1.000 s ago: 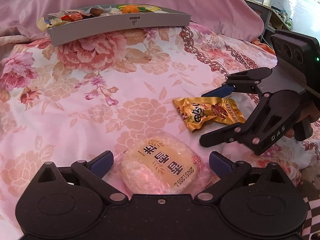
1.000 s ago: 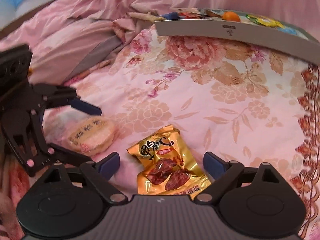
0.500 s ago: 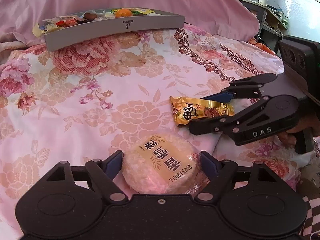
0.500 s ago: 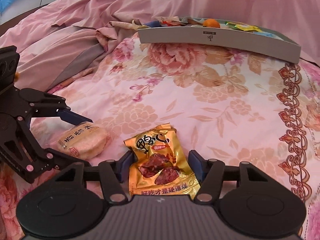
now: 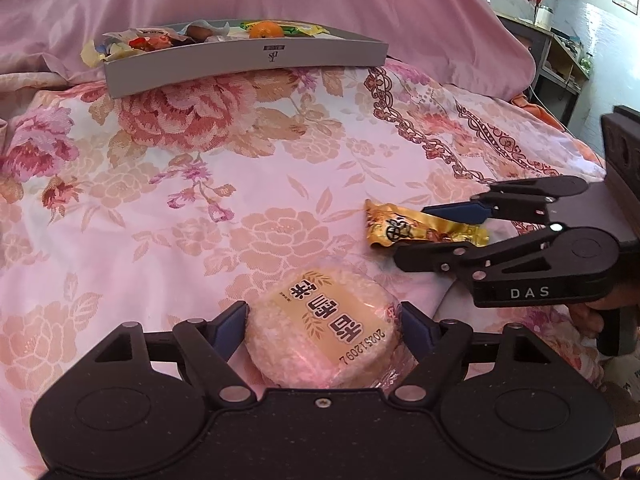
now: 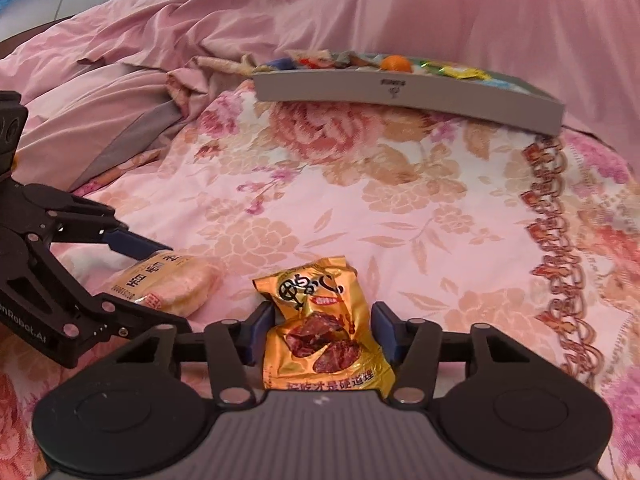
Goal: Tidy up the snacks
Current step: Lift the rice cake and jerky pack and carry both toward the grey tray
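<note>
A round rice cake in clear wrap with a yellow label lies on the floral bedspread. My left gripper is shut on it, a pad pressed against each side. To its right my right gripper holds a golden snack packet. In the right wrist view that packet is crumpled between the pads of the right gripper, whose jaws are still closing on it. The left gripper and the rice cake show at the left there. A grey tray of mixed snacks sits at the back.
The grey tray holds several wrapped sweets and an orange fruit. A pink quilt is bunched up behind and to the left of it. A shelf stands beyond the bed's right edge. A hand holds the right gripper's handle.
Both grippers closed in from wide open: the left onto the rice cake, the right onto the golden packet, which has crumpled. The right gripper also shifted a little and tilted.
</note>
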`<state>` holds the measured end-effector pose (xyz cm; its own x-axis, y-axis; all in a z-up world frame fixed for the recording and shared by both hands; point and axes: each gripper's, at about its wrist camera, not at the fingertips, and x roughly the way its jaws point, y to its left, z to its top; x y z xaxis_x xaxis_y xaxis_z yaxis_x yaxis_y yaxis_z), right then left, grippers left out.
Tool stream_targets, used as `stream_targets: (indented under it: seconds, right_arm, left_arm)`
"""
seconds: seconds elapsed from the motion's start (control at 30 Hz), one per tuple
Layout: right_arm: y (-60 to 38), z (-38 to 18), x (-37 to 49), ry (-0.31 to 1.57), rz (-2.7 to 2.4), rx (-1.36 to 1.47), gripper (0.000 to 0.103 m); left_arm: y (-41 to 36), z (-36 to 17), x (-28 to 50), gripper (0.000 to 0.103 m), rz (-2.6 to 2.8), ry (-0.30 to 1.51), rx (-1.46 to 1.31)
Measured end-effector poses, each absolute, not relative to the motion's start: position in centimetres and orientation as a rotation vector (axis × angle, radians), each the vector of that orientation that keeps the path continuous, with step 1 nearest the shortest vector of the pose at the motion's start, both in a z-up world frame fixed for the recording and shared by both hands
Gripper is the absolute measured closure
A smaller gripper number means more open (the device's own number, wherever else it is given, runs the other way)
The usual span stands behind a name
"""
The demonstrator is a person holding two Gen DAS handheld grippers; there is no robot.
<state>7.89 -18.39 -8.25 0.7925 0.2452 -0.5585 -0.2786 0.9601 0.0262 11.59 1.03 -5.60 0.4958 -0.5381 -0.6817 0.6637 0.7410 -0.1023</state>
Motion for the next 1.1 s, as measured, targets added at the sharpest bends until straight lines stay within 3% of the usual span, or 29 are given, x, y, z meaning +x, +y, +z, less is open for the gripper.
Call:
stream_targets:
  seconds: [0.43,0.67,0.77,0.9,1.1]
  right_arm:
    - [-18.5,-8.5,7.4,0.59,0.248,-0.032,0.052]
    - [-19.0,-9.0,8.1,0.63,0.281,0.018,0.039]
    - [-18.8,-9.1,7.8,0.615,0.278,0.004,0.042]
    - [-18.7,-8.9,7.3,0.595,0.279,0.009,0.056]
    - [-17.7,-8.5,6.8,0.571,0.264,-0.059,0.059]
  left_arm:
    - [1.3,-5.6,12.0,0.025,-0.703,0.754,0.115]
    - [1.4,-5.7,12.1,0.025,-0.673,0.732,0.075]
    - [1.6,-5.7,12.1,0.025,-0.664,0.723,0.054]
    - [1.7,-5.5,12.1,0.025,-0.654,0.705,0.023]
    - [2.3,-5.1,12.3,0.025,-0.629,0.67,-0.012]
